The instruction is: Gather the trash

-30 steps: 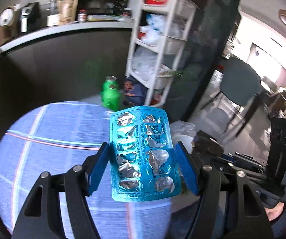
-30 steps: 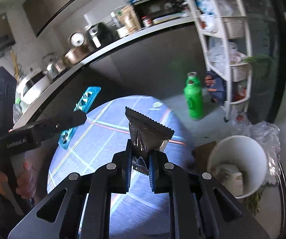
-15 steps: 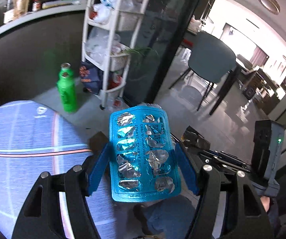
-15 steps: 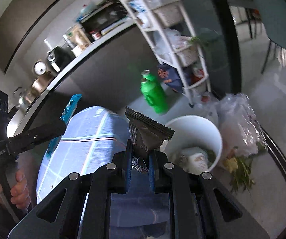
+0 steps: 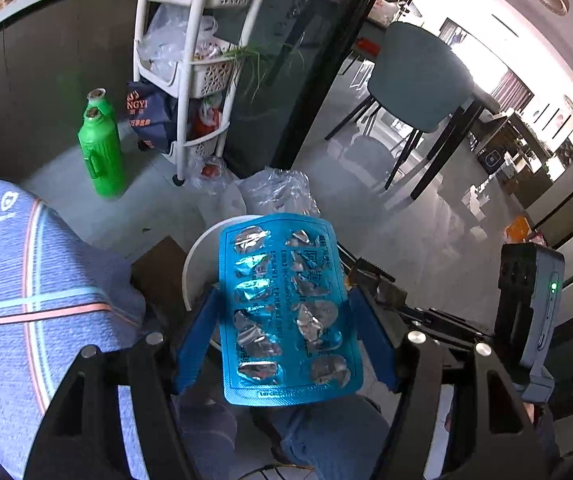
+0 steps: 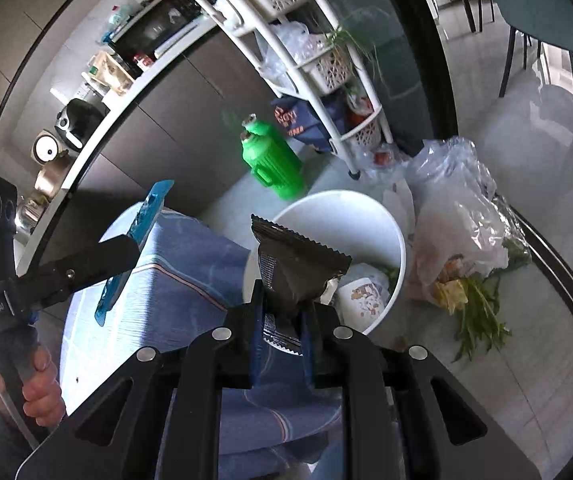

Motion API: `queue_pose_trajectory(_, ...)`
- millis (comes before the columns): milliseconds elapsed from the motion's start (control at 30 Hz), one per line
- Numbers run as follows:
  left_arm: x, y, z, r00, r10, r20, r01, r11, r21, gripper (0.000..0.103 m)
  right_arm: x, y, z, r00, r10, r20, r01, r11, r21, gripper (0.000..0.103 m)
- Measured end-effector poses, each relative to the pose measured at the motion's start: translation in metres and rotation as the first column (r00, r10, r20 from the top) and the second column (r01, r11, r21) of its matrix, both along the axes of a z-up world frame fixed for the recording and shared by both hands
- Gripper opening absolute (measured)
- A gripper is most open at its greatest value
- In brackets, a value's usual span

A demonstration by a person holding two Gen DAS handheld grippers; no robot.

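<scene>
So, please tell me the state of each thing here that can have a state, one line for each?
left gripper: shut on the blister pack.
blister pack: pockets burst, held upright.
right gripper: jaws opening, brown wrapper between them.
brown wrapper: torn open, standing up over the bin.
white bin: uncovered, trash already inside.
green bottle: standing on the floor, cap off.

The blister pack (image 5: 288, 312) is glossy blue foil with crumpled silvery pockets. The dark wrapper (image 6: 294, 270) is a smooth, slightly shiny film with a zigzag-cut edge. The white bin (image 6: 386, 236) looks like smooth matt plastic. The blue tablecloth (image 5: 14, 280) is finely ribbed woven cloth. Beyond it, the green bottle (image 5: 100, 160) is shiny ribbed plastic. The floor (image 5: 426, 232) is polished and reflective.
</scene>
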State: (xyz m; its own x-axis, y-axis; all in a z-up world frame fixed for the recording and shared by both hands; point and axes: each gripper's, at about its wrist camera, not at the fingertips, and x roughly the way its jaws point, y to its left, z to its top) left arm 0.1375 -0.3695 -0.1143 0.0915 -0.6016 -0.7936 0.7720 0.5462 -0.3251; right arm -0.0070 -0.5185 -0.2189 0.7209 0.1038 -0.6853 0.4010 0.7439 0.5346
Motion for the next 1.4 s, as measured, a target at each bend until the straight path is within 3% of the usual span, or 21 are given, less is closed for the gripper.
queue_pose_trajectory(233, 0.014, -0.02, -0.021, 1.0, 0.001, 0.012, -0.001, 0.999, 0.038, 0.069, 0.019, -0.01, -0.025, 0.999, 0.017, -0.03, -0.017, 1.0, -0.001, 0.02)
queue_pose_trajectory(300, 0.017, -0.024, -0.025, 1.0, 0.004, 0.015, -0.005, 0.999, 0.044, 0.075, 0.027, -0.01, -0.032, 0.998, 0.042, -0.042, -0.043, 0.999, -0.015, 0.022)
queue_pose_trajectory(333, 0.017, -0.025, -0.025, 1.0, 0.01, 0.021, -0.011, 0.999, 0.046, 0.084, 0.032, -0.009, -0.036, 0.996, 0.064, -0.055, -0.065, 0.998, -0.021, 0.025)
queue_pose_trajectory(367, 0.019, -0.026, -0.027, 0.999, 0.024, 0.036, -0.026, 0.998, 0.048, 0.093, 0.038, -0.006, -0.041, 0.992, 0.102, -0.073, -0.104, 0.994, -0.029, 0.038)
queue_pose_trajectory(400, 0.019, -0.025, -0.027, 0.998, 0.034, 0.045, -0.036, 0.998, 0.047, 0.096, 0.041, -0.002, -0.043, 0.989, 0.124, -0.084, -0.128, 0.991, -0.048, 0.058)
queue_pose_trajectory(467, 0.022, -0.022, -0.025, 0.997, 0.055, 0.06, -0.058, 0.998, 0.04, 0.099, 0.043, 0.006, -0.042, 0.984, 0.155, -0.089, -0.165, 0.979, -0.12, 0.082)
queue_pose_trajectory(533, 0.022, -0.017, -0.023, 0.995, 0.073, 0.065, -0.076, 0.996, 0.036, 0.099, 0.041, 0.013, -0.039, 0.98, 0.186, -0.074, -0.196, 0.967, -0.165, 0.085)
queue_pose_trajectory(600, 0.025, -0.012, -0.022, 0.993, 0.095, 0.076, -0.099, 0.994, 0.039, 0.099, 0.039, 0.018, -0.036, 0.977, 0.203, -0.07, -0.213, 0.958, -0.19, 0.095)
queue_pose_trajectory(900, 0.02, 0.01, -0.003, 0.983, 0.153, 0.099, -0.156, 0.988, 0.023, 0.099, 0.03, 0.029, -0.017, 0.974, 0.209, -0.089, -0.224, 0.948, -0.225, 0.094)
queue_pose_trajectory(1133, 0.0, 0.041, 0.038, 0.966, 0.212, 0.146, -0.212, 0.977, -0.012, 0.099, 0.017, 0.047, 0.033, 0.982, 0.179, -0.062, -0.19, 0.936, -0.296, 0.094)
queue_pose_trajectory(1267, -0.02, 0.079, 0.07, 0.935, 0.302, 0.185, -0.298, 0.953, -0.048, 0.099, 0.006, 0.062, 0.071, 0.983, 0.184, -0.026, -0.181, 0.918, -0.352, 0.094)
queue_pose_trajectory(1400, -0.035, 0.122, 0.093, 0.886, 0.413, 0.21, -0.413, 0.91, -0.048, 0.099, -0.004, 0.084, 0.104, 0.981, 0.193, -0.007, -0.18, 0.9, -0.396, 0.094)
